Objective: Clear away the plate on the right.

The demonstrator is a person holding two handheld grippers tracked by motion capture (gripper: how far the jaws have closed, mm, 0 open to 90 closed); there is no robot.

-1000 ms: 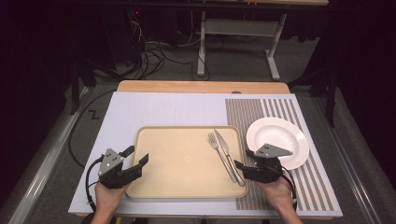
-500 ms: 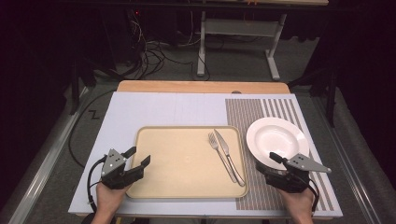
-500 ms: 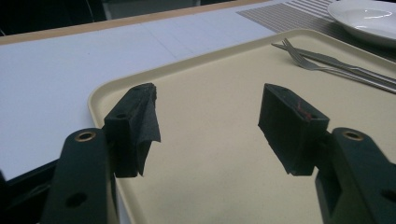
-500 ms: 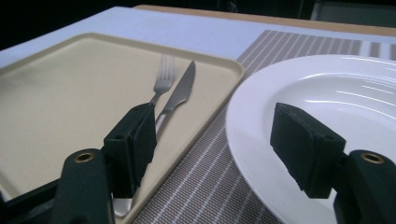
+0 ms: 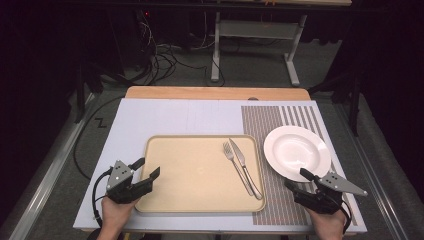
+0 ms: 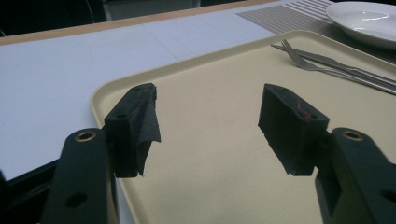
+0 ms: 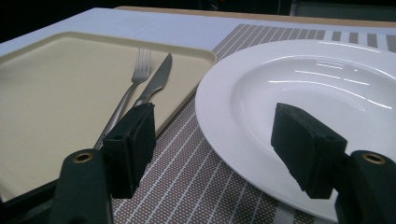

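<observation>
Tongs (image 5: pixel 145 169) in your left hand sit at the near left corner of the beige tray (image 5: pixel 195 172), jaws spread wide with nothing between them; in the left gripper view the two black pads hang over the tray's bare surface near its rim. Your right tongs (image 5: pixel 296 179) rest at the near right of the worktop (image 5: pixel 170 117), on the striped placemat (image 5: pixel 272 125), pointing at the near edge of the white plate (image 5: pixel 297 149). Their jaws have just been opening and now stand wide, gripping nothing; in the right gripper view the left pad hovers over the striped placemat just beside the tray's right edge, and the right pad hangs above the plate's near rim, though you cannot tell from these views whether it touches the china. The plate lies on the placemat to the right of the tray, just beside it and apart from your left tongs. A fork (image 5: pixel 236 166) and a knife (image 5: pixel 245 167) lie side by side on the right part of the tray, handles toward you and angled slightly to the right, tips toward the far side, with the knife on the right. The rest of the tray is bare. Each pair of tongs trails a black cable back toward your wrist.
</observation>
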